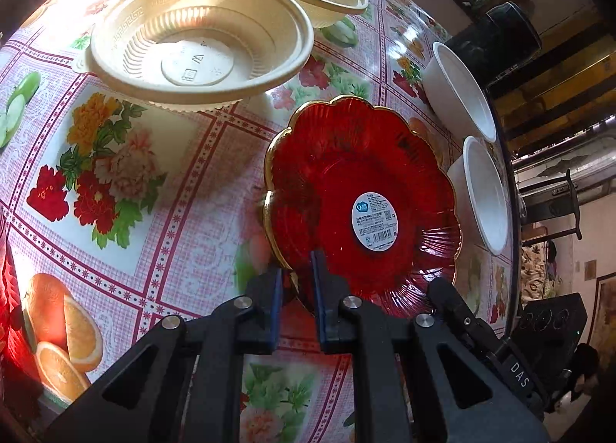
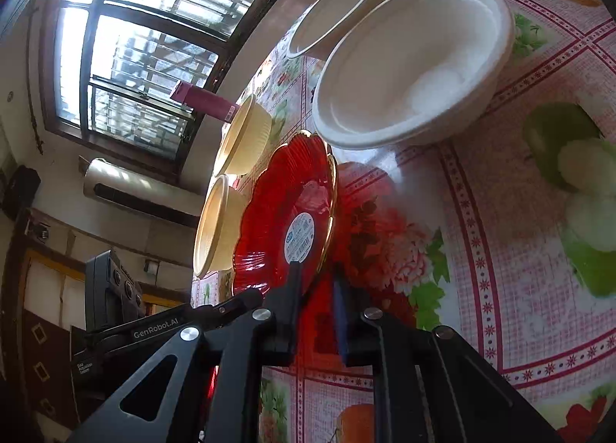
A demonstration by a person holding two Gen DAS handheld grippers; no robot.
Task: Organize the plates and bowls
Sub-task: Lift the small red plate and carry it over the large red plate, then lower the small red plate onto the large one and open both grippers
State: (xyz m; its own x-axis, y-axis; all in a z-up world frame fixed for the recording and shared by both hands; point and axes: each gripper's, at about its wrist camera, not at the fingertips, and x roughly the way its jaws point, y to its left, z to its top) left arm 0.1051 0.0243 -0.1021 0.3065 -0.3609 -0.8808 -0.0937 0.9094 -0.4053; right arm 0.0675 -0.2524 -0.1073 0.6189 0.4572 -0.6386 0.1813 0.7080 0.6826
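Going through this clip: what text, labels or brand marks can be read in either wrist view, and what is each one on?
"DAS": on the black right gripper.
"GenRobot.AI": on the black left gripper.
Round white sticker on the red scalloped glass plate: print too small to read.
Embossed marks in the nearer beige plastic bowl: not legible.

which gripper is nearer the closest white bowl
Right. The right gripper, clamped on the red plate's rim, has the near white bowl just ahead of it. The left gripper grips the plate's opposite rim, the whole plate between it and the bowl.
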